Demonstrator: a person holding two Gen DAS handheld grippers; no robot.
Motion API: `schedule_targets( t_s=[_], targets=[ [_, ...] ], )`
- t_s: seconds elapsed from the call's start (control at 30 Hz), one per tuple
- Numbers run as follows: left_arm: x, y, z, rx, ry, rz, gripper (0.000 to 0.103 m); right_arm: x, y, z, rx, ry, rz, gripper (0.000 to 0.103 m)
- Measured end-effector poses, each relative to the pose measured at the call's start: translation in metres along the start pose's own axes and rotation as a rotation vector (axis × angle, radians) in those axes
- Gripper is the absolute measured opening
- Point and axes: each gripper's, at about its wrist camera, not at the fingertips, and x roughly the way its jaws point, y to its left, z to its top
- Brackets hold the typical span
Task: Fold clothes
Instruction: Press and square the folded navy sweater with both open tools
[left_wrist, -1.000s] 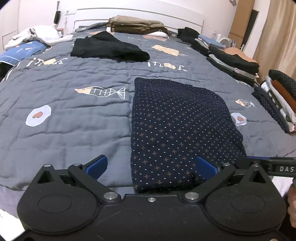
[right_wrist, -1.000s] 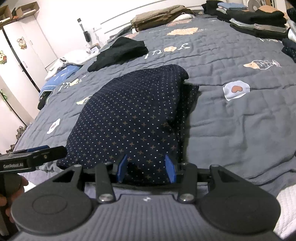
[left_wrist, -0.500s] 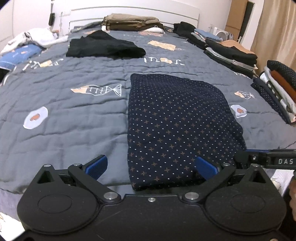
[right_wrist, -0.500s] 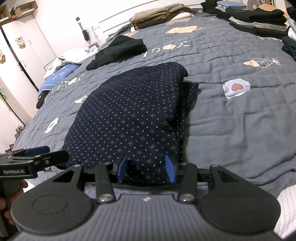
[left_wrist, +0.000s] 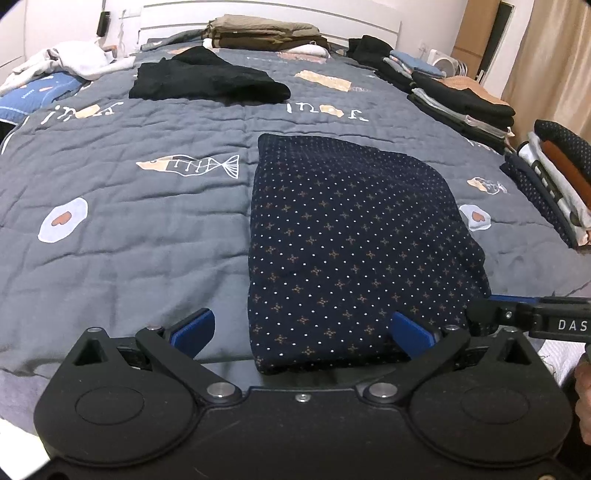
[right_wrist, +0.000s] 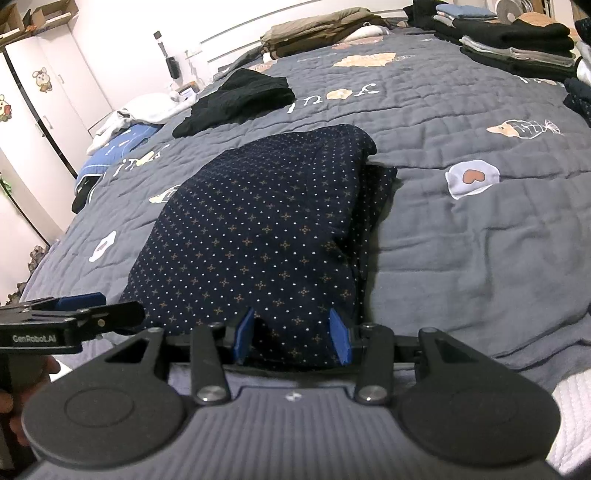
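Left wrist view: your left gripper (left_wrist: 301, 330) has its jaws spread wide, straddling the near left corner of the navy dotted garment (left_wrist: 351, 251). One blue pad sits on the bare grey quilt (left_wrist: 129, 229) just left of the garment; the other rests against the cloth at its near hem. Nothing is held. The garment lies folded into a long panel running straight away from you toward the headboard, its near hem at the bed's edge. Beyond the garment lies a black garment (left_wrist: 207, 81), and folded stacks (left_wrist: 461, 99) line the quilt to the garment's right. The right gripper pokes in at the garment's near right corner.

Right wrist view: your right gripper (right_wrist: 291, 341) has narrower jaws, both pads at the near hem with cloth bulging between them; whether they truly pinch it, you cannot tell. On the garment's right side an under-layer peeks out. Both grippers sit at the near hem, so any fold would carry that hem away from you along the long axis.

Against a second ago, the garment sits slightly farther ahead and flatter; the jaw openings look unchanged.
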Motion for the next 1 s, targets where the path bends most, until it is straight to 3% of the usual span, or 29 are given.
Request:
schedule_targets(
  t_s=[0.27,0.53,0.8,1.0],
  targets=[
    [0.004,-0.001,0.000,0.000,0.010,0.011,0.103,-0.008,0.003,0.002,-0.007,0.001,-0.014,0.044],
    [-0.010,-0.013,0.010,0.025,-0.041,0.015,0.103,-0.028,0.005,0.015,0.031,-0.015,-0.028,0.044],
    [-0.058,-0.021,0.034,0.028,-0.089,0.022,0.103,-0.068,0.012,0.033,0.018,-0.046,-0.026,0.044],
    [-0.108,-0.021,0.059,0.050,-0.107,0.020,0.103,-0.097,0.021,0.049,-0.029,-0.016,0.002,0.044]
  ],
)
